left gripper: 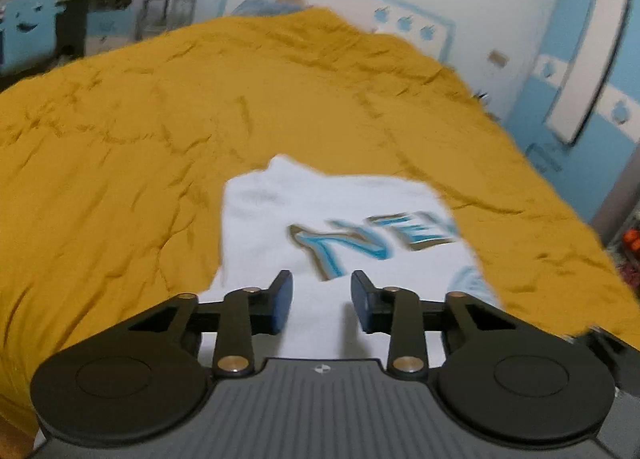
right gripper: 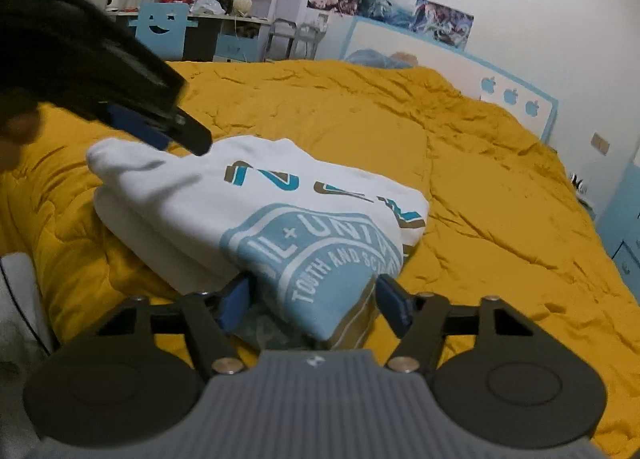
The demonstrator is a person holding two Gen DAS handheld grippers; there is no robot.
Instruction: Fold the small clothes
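Left wrist view: mustard quilt (left gripper: 160,139) covers bed; blurred blue-white wardrobe (left gripper: 580,59) at right. One white shirt (left gripper: 320,211) on quilt, under left gripper (left gripper: 322,307); jaws apart, nothing between.

Right wrist view: same quilt (right gripper: 480,179), three apple cutouts on headboard (right gripper: 510,95), shelves, posters. Shirt (right gripper: 180,199) folded, printed end between right gripper (right gripper: 312,299) pads; grip uncertain. Left gripper (right gripper: 176,135) tips at shirt's far edge.
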